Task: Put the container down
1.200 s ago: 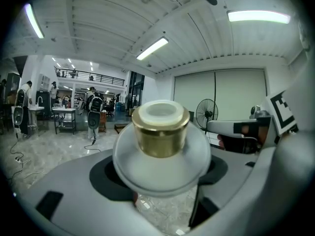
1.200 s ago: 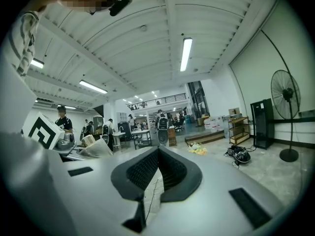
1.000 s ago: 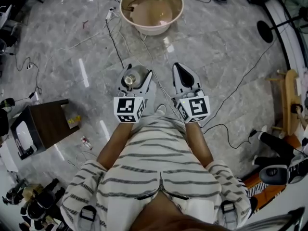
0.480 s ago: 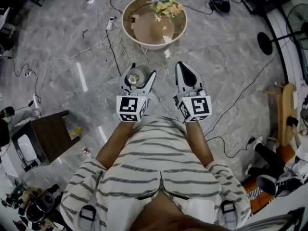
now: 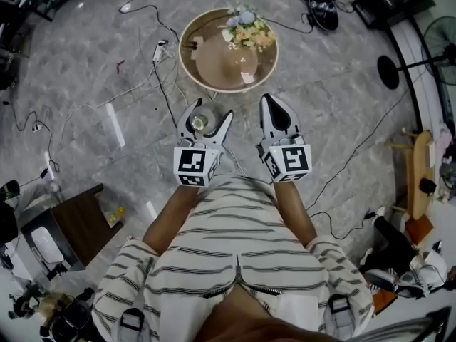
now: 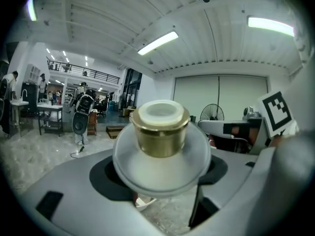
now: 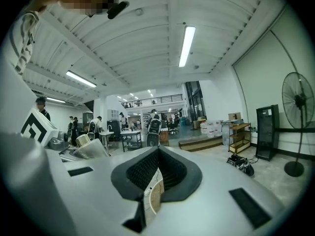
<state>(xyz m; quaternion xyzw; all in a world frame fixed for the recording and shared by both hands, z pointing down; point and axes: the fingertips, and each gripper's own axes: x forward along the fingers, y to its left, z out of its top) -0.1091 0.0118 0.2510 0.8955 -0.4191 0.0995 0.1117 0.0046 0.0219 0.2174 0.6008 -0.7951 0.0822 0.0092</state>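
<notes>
The container (image 5: 199,120) is a clear rounded jar with a gold cap (image 6: 159,129); my left gripper (image 5: 204,122) is shut on it, above the floor in front of the person. In the left gripper view the jar (image 6: 161,156) fills the gap between the two grey jaws of that gripper (image 6: 165,175), cap pointing up. My right gripper (image 5: 276,114) hangs beside it, shut with nothing held; its jaws (image 7: 156,173) meet in a narrow slit. A round brown table (image 5: 214,66) with a flower bunch (image 5: 247,31) stands just ahead of both grippers.
Cables (image 5: 160,55) trail over the grey marble floor (image 5: 85,120). A dark side table (image 5: 78,223) stands at the lower left, a fan's base (image 5: 388,71) and a wooden stand (image 5: 417,169) at the right, a black bag (image 5: 320,2) beyond the round table.
The round table has slid lower in the head view, closer to the grippers. Both grippers keep their pose, and the left one still holds the jar.
</notes>
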